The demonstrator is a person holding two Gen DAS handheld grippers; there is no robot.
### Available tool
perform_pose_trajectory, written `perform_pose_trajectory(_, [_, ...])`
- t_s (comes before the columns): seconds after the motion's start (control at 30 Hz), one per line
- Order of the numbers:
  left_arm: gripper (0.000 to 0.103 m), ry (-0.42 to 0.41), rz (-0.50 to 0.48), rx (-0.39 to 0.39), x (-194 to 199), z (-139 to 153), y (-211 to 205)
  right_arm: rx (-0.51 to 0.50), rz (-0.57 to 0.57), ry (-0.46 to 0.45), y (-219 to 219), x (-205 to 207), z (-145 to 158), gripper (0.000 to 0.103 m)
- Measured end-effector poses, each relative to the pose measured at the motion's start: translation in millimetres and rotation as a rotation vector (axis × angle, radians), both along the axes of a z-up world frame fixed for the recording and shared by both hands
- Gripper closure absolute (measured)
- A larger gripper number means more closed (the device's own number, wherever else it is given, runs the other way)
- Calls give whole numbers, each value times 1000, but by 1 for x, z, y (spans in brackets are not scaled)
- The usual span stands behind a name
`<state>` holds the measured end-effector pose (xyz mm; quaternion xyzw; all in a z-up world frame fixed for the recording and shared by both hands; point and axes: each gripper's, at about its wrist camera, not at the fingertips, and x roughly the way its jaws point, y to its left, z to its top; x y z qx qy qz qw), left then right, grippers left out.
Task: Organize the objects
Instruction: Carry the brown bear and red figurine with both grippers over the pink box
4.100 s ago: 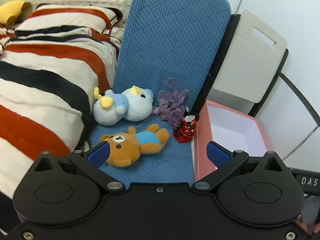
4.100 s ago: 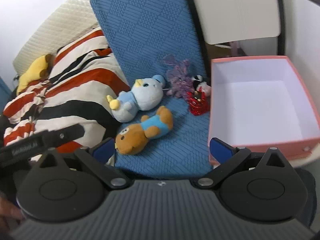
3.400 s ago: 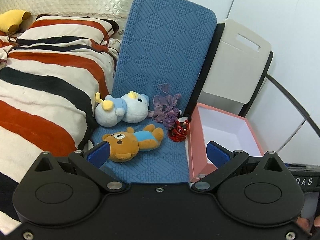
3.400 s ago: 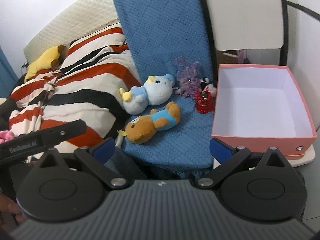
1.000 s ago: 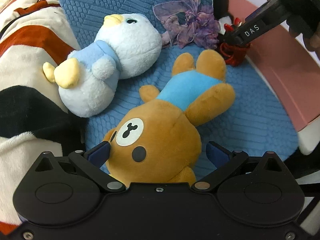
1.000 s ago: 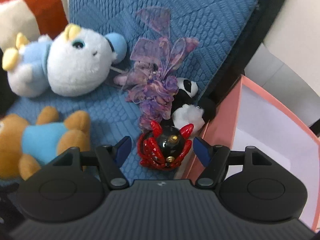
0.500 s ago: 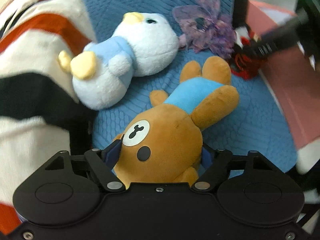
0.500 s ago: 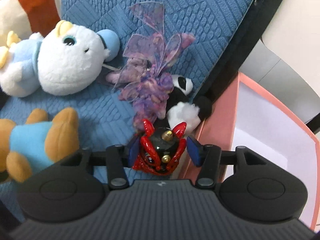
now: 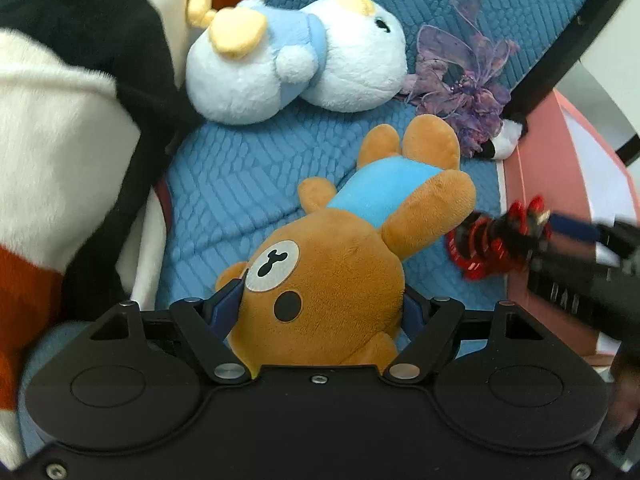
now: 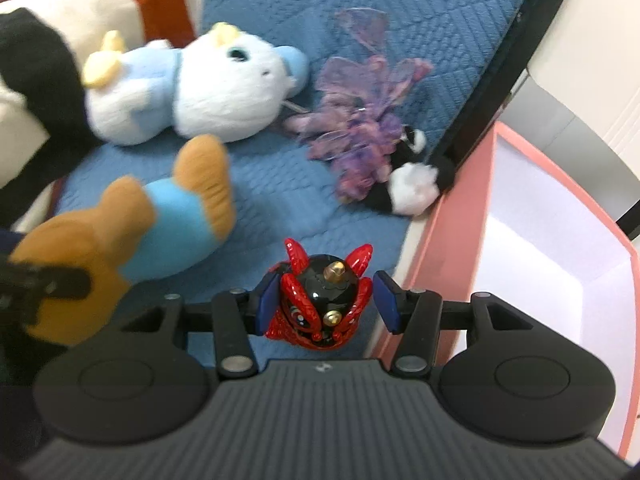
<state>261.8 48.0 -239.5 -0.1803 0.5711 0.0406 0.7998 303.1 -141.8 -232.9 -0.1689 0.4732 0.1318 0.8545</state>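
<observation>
My left gripper point(image 9: 320, 304) is shut on the head of a brown teddy bear in a blue shirt point(image 9: 340, 264), which lies on the blue quilted mat point(image 9: 240, 184). My right gripper point(image 10: 325, 302) is shut on a red and black beetle-like toy point(image 10: 320, 300) and holds it next to the pink box point(image 10: 452, 240). That toy and the right gripper also show in the left wrist view point(image 9: 500, 240). The bear's legs show in the right wrist view point(image 10: 172, 208).
A white and blue plush point(image 9: 296, 56) lies at the back of the mat. A purple gauze flower point(image 9: 464, 84) and a small panda toy point(image 10: 408, 184) lie by the black chair frame point(image 10: 496, 60). A striped blanket point(image 9: 60, 120) lies at the left.
My left gripper has closed on the bear's head. My right gripper has closed on the red and black toy and drawn it back from the panda, towards the box's front.
</observation>
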Motion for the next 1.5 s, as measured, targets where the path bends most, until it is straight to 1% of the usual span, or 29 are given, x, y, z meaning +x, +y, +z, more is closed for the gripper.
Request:
perform_pose_trajectory(0.07, [24,28,8,-41,1,-5,2,16,7,9,5,-15,-1,49])
perform_pose_trajectory(0.1, [23,34,4,-48,2,-7,2,24,10,15,8,-22,-3,49])
perform_pose_trajectory(0.23, [15,39,-55,-37,3,-10,-1,58,1,33,16,-44,-13,49])
perform_pose_trajectory(0.27, [13,44,-77,-33,5,-12,-3,54,-4,10,18,-48,-14,49])
perform_pose_trajectory(0.43, [6,76,-137,-33,9,-21,-8,59,-48,-41,23,-54,-15,49])
perform_pose_trajectory(0.5, [4,79,-158,-30,12,-24,-9,76,-72,-46,22,-54,-17,42])
perform_pose_trajectory(0.57, [2,85,-169,-35,16,-27,-10,78,-87,-45,22,-53,-21,39])
perform_pose_trajectory(0.67, [1,92,-184,-32,19,-32,-12,103,-95,-8,20,-50,-31,39])
perform_pose_trajectory(0.73, [1,99,-190,-37,22,-36,-11,125,-104,18,19,-47,-38,38])
perform_pose_trajectory(0.83, [1,104,-199,-47,27,-42,-11,140,-126,35,18,-44,-43,40])
perform_pose_trajectory(0.93, [1,95,-213,-47,27,-43,-12,200,-173,49,11,-42,-38,40])
perform_pose_trajectory(1.03, [3,92,-208,-51,27,-43,-11,200,-189,52,9,-44,-34,40])
perform_pose_trajectory(1.13, [9,73,-180,-60,23,-39,-7,218,-188,53,6,-47,-27,40])
perform_pose_trajectory(1.23, [11,59,-132,-79,16,-33,-3,229,-176,68,5,-49,-19,40])
perform_pose_trajectory(1.5, [14,8,-56,-139,-8,-8,-8,244,-159,59,1,-62,12,40])
